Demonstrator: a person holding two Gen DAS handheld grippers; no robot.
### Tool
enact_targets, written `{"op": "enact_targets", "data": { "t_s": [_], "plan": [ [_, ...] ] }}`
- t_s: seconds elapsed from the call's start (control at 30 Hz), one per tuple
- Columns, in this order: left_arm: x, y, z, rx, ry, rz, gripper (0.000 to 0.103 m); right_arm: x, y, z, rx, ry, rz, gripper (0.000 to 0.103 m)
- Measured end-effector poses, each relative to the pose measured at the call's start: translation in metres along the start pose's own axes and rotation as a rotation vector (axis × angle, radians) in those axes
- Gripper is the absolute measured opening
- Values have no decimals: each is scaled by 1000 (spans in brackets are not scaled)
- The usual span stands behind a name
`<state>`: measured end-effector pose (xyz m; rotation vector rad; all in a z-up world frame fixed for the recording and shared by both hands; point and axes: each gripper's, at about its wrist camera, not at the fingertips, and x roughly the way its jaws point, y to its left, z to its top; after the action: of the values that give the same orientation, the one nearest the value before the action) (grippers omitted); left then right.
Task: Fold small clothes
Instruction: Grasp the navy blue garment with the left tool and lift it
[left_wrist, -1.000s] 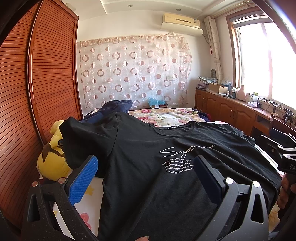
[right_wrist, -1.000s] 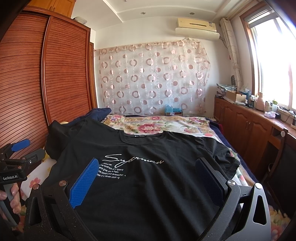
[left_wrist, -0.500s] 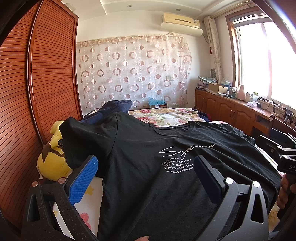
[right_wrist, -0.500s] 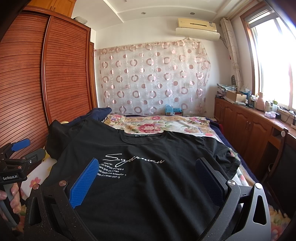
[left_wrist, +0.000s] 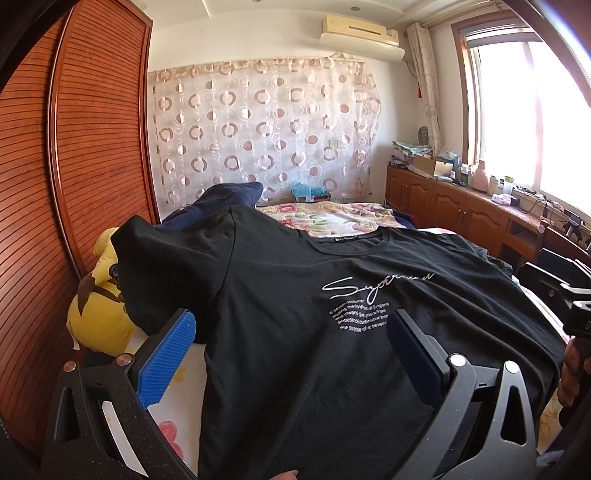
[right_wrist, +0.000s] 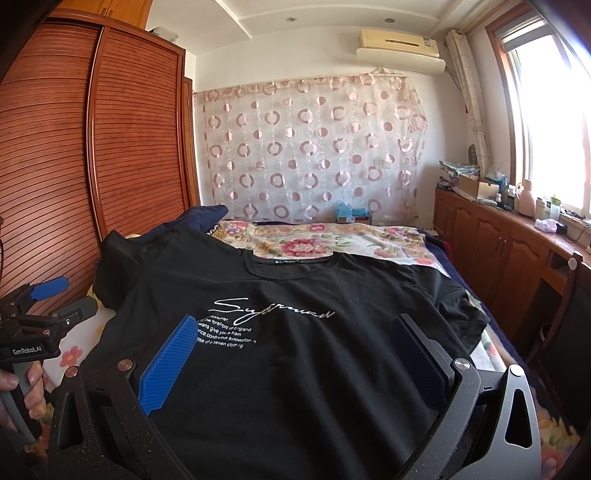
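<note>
Bed (right_wrist: 436, 258) with floral cover fills mid-frame; black T-shirt (right_wrist: 295, 354) lies face-up and spread flat across its near half, collar toward the top of frame, likely laid out so the sleeves can be folded in first, though the left-frame sleeve drapes over a yellow plush toy (left_wrist: 98, 314). Left gripper (left_wrist: 291, 354) and right gripper (right_wrist: 295, 354) both hover above the hem end, jaws wide, gripping nothing. Chest print reads a script word, illegible, with small lines including "of England"; the left tool's body at lower left reads "GenRobot.AI".
</note>
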<state>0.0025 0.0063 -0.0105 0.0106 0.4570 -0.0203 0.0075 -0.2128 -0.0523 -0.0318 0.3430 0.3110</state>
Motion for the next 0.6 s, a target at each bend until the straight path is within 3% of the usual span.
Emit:
{"op": "enact_targets", "data": {
  "t_s": [0.37,0.6],
  "plan": [
    [18,34,-4,-22,54,-16,103,17,1,5,-32,45,51,103],
    [37,63,10,-23,70,-26,103,47,-6,25,-69,57,80,103]
  ]
}}
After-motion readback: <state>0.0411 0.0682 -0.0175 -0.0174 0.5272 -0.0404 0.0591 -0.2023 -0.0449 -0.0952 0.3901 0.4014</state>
